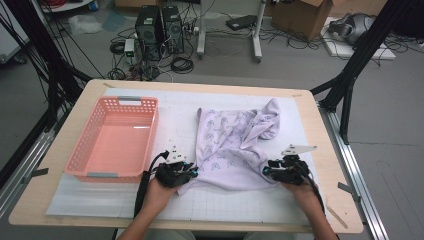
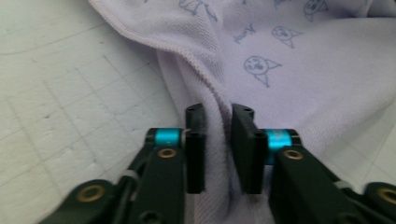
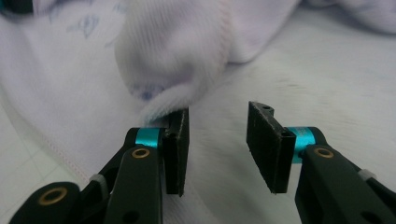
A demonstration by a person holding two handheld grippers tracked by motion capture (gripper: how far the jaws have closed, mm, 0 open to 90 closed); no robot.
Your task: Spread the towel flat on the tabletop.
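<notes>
While left gripper point(image 2: 217, 140) pinches lilac printed cotton garment point(image 1: 235, 145), right gripper point(image 3: 218, 149) gapes empty; folding barely begun, pink plastic basket point(image 1: 80, 160) empty.

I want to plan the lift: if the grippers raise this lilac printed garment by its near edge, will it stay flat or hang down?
The lilac garment already lies in soft folds, so it will probably sag and drape. The left gripper pinches a thin bunched fold, so it is likely light. The fabric looks knitted, so it should not slip easily.
</notes>
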